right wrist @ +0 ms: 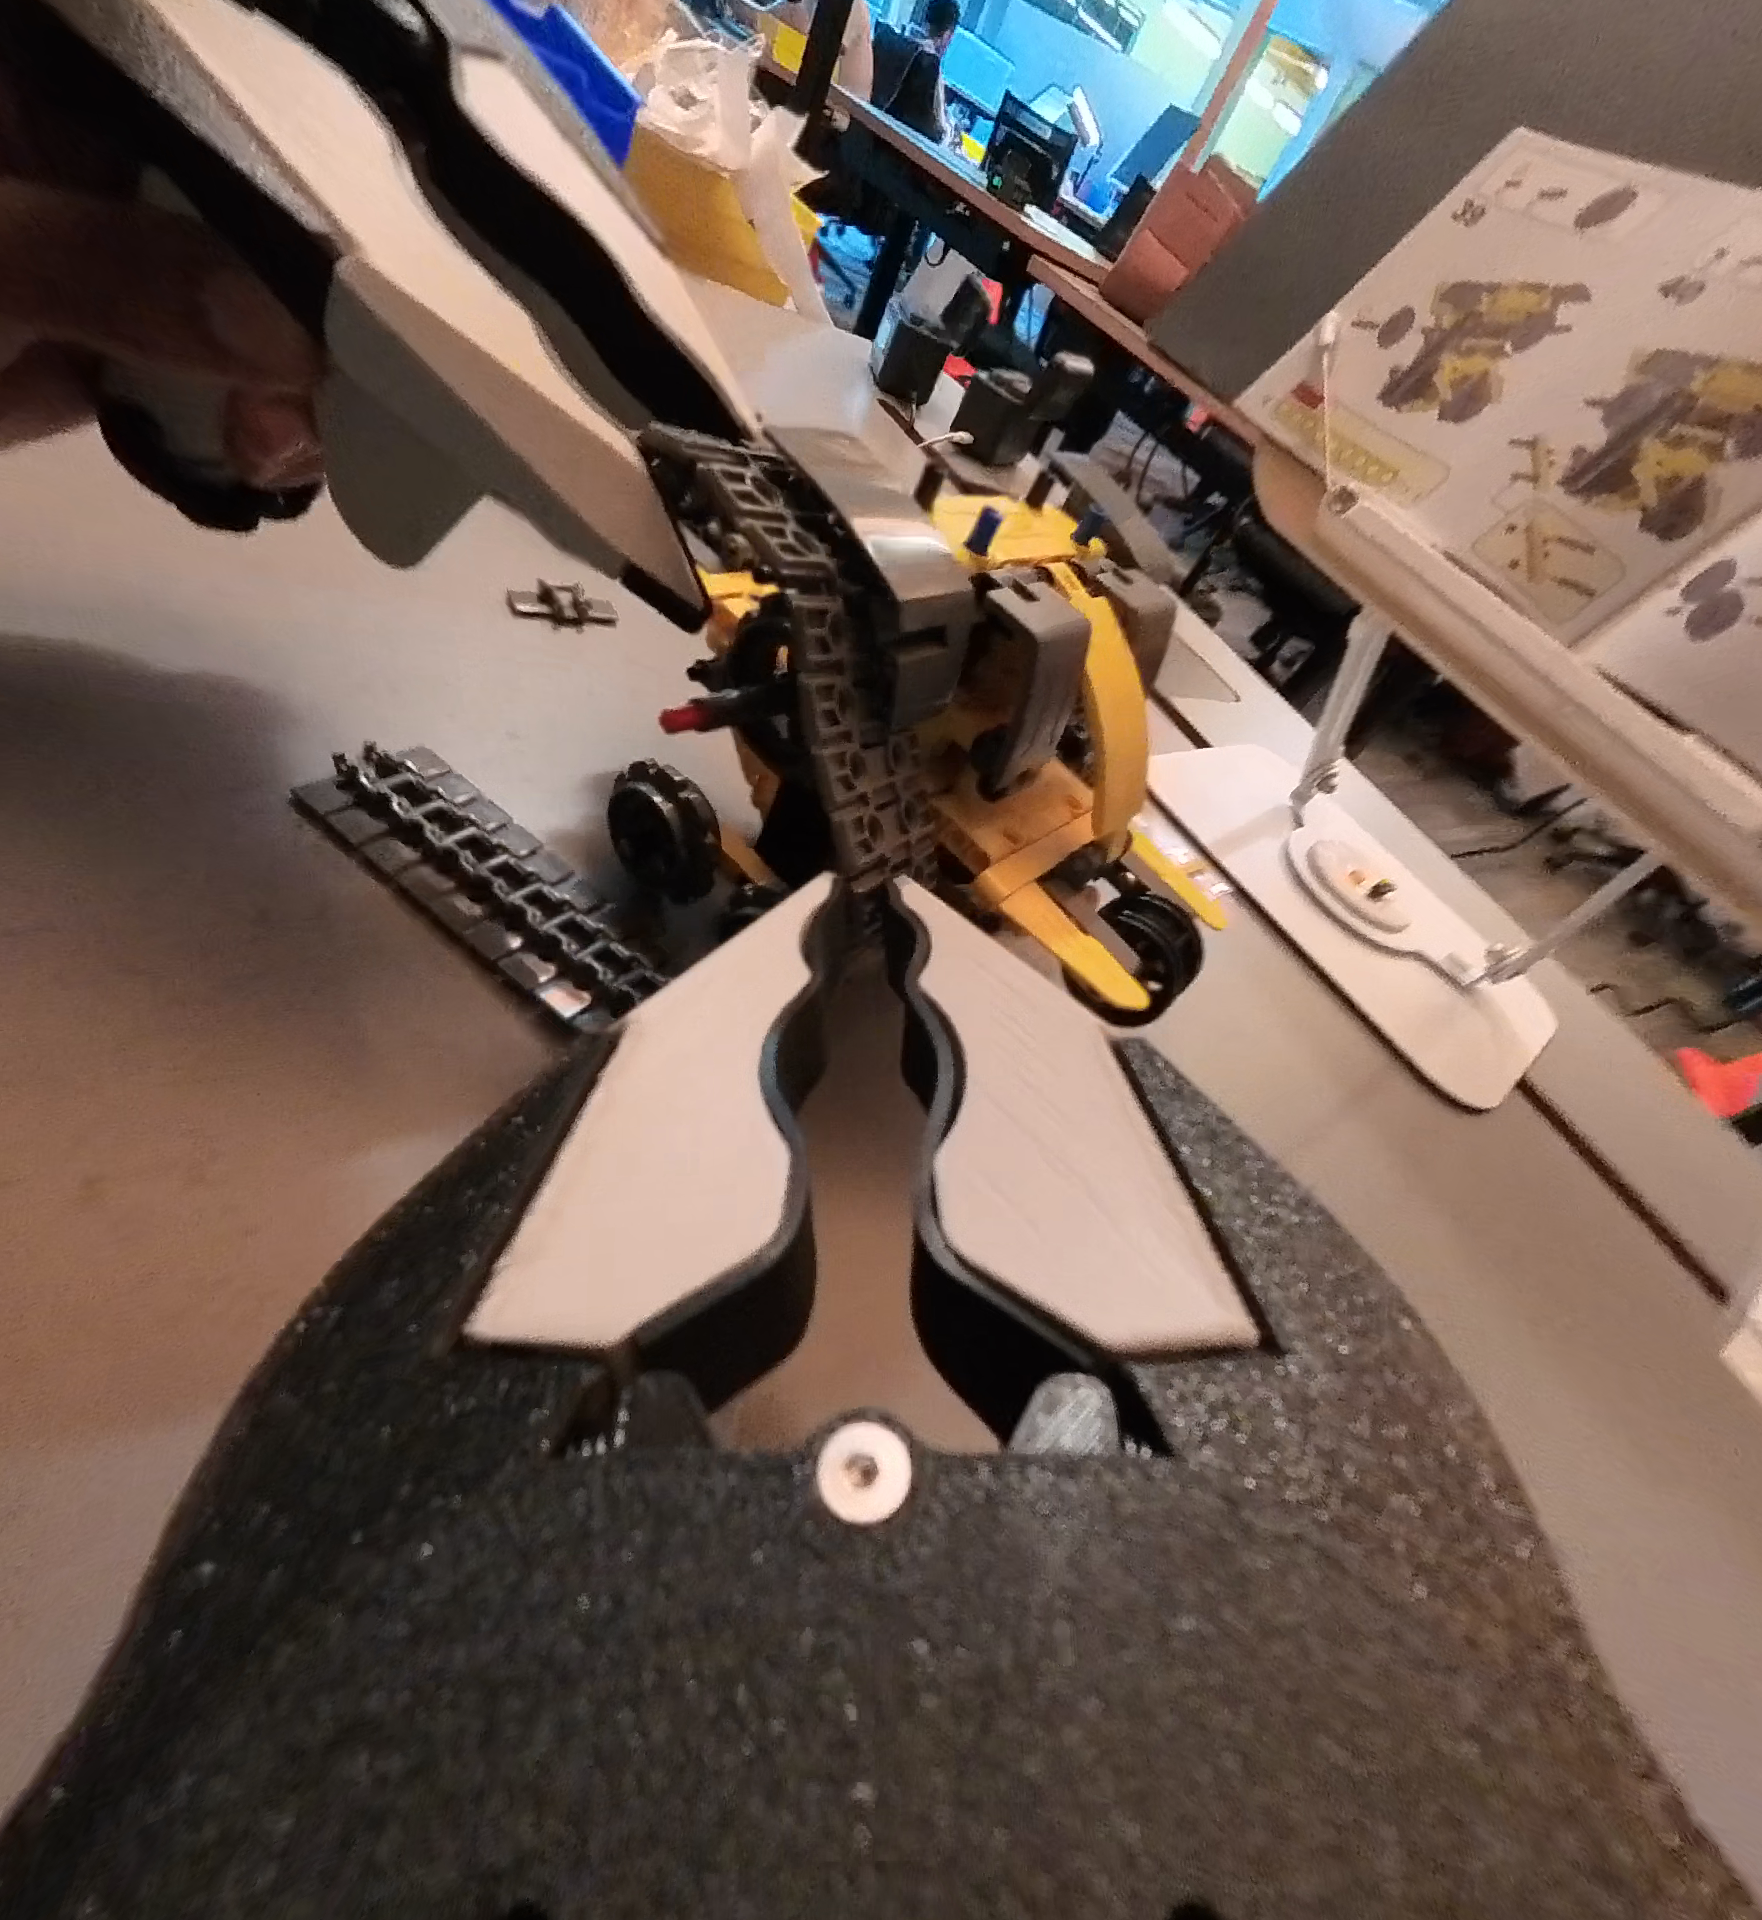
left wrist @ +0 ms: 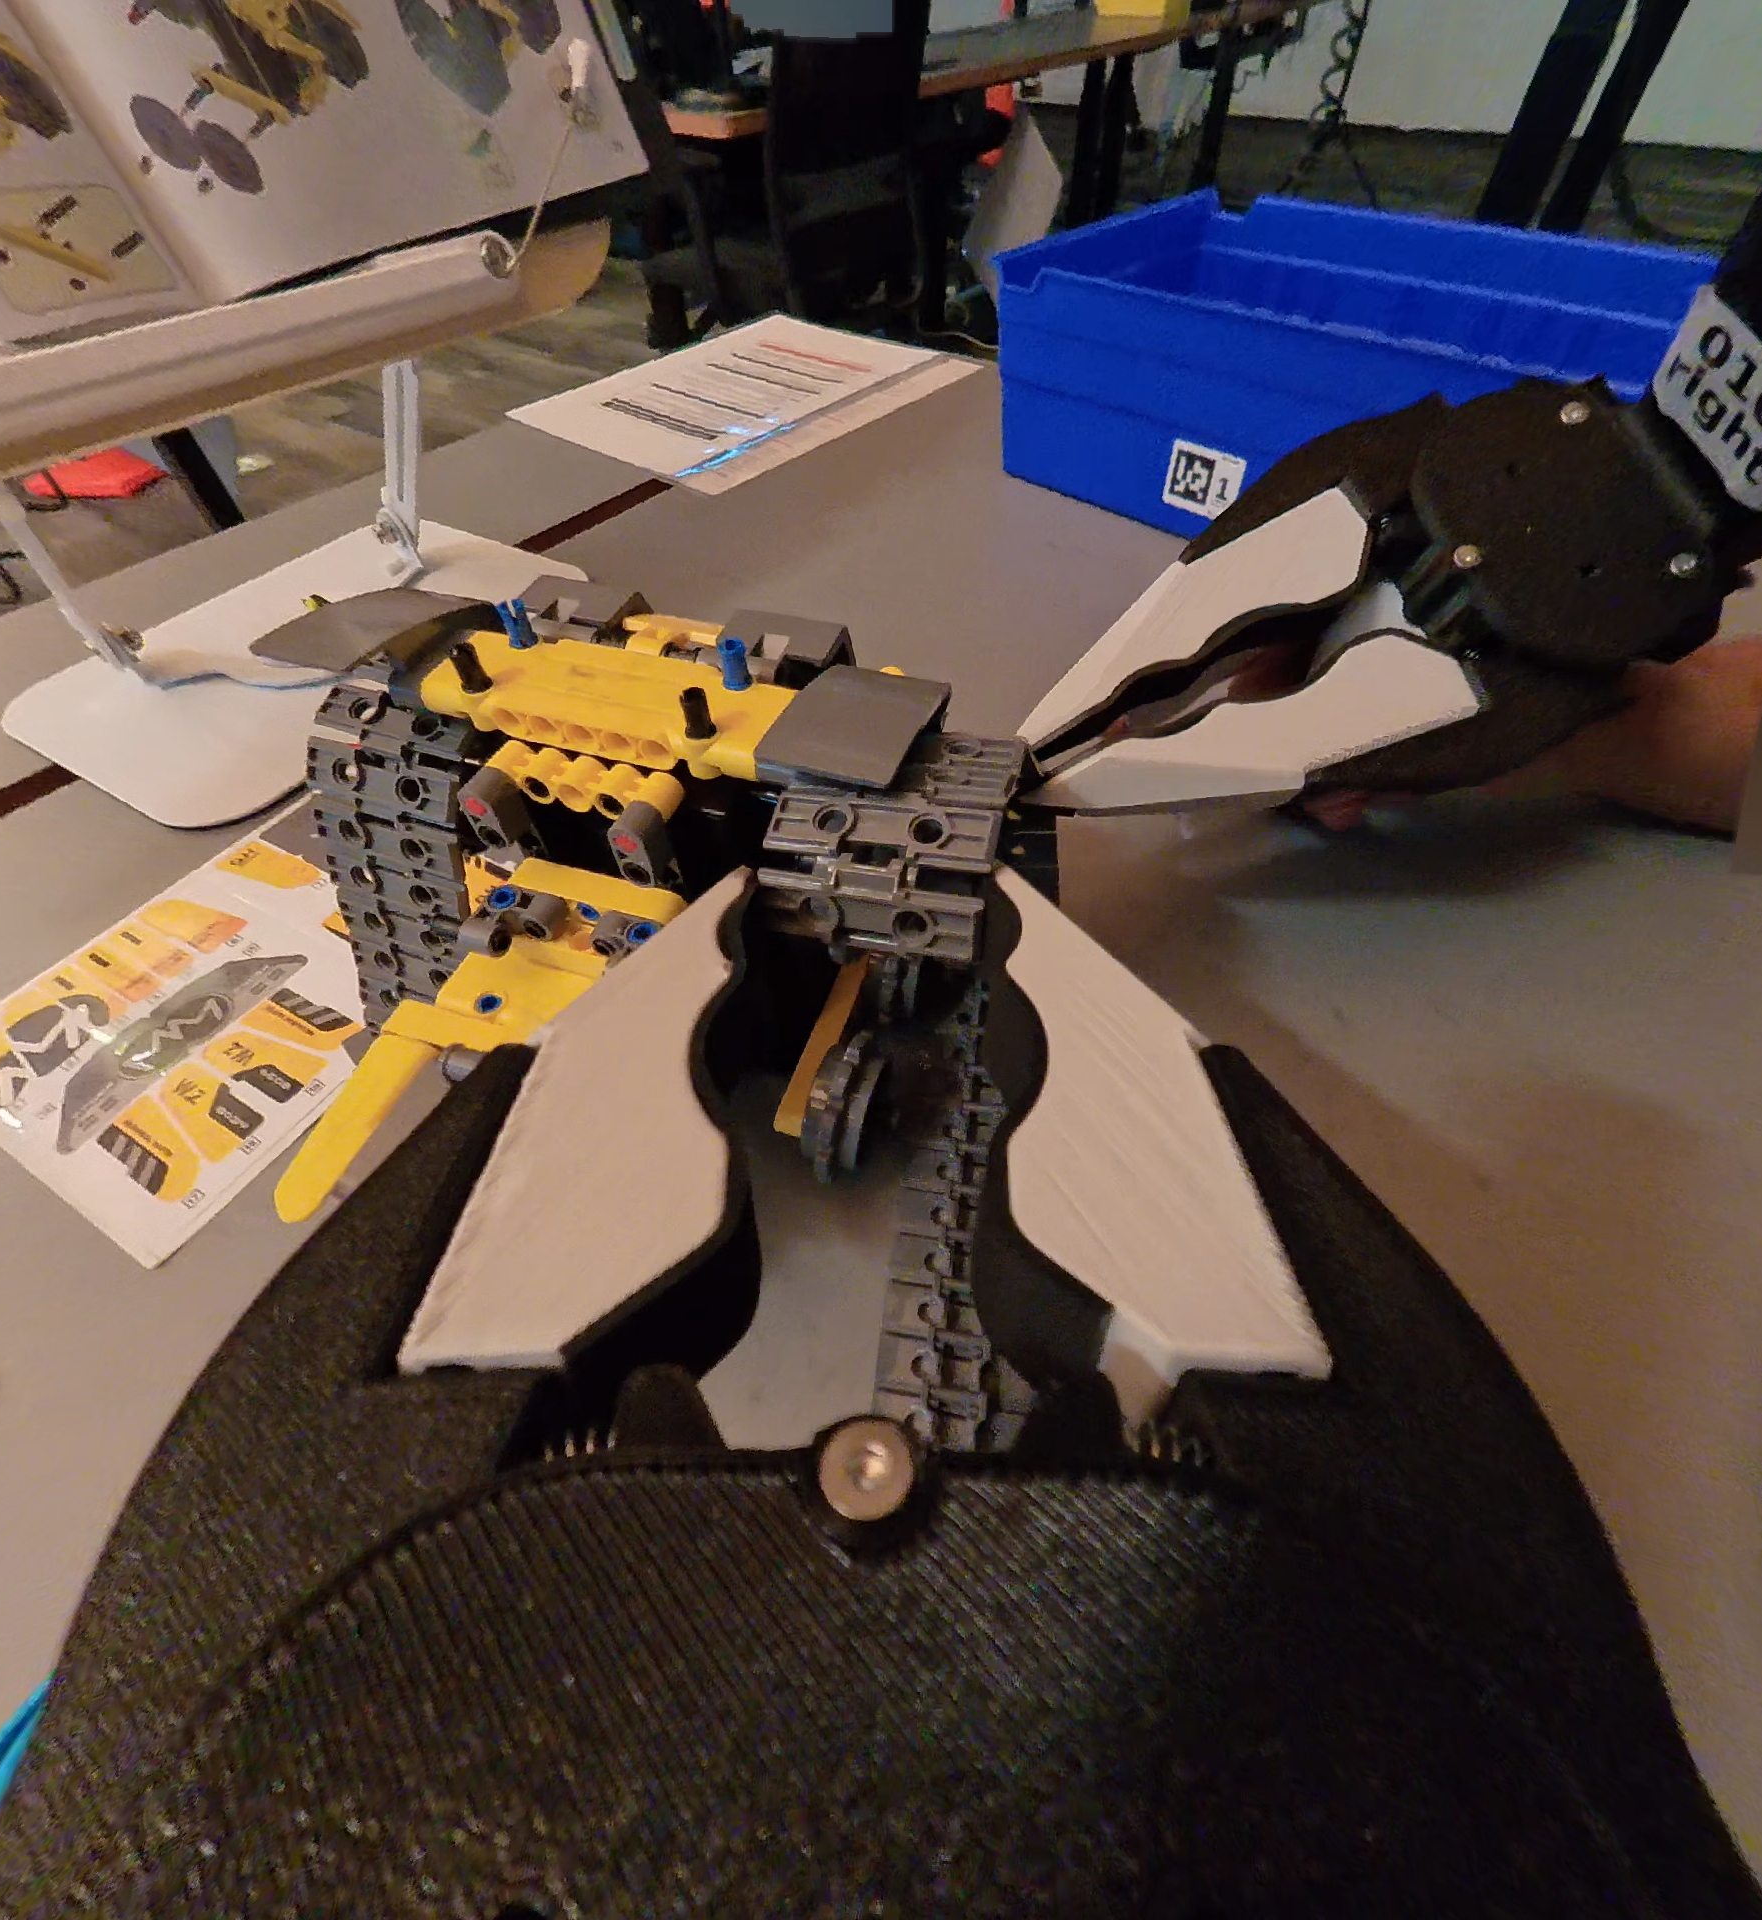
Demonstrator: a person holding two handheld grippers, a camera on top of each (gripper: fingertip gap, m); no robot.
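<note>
A blue bin [left wrist: 1272, 343], its contents hidden, is set on the counter [left wrist: 1376, 987] and bears a white tag. The grey track [left wrist: 882, 862] of the yellow model [left wrist: 586, 717] is gripped by the left tongs [left wrist: 872, 883]. The right tongs [right wrist: 861, 883] are clenched on it too.

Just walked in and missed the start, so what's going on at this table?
A person is working on a yellow and grey brick-built tracked vehicle on the grey table with two handheld grippers. The left gripper grips the grey track where it wraps over the model. The right gripper pinches the same track. Loose track lies on the table; an instruction booklet is propped on a stand.
</note>
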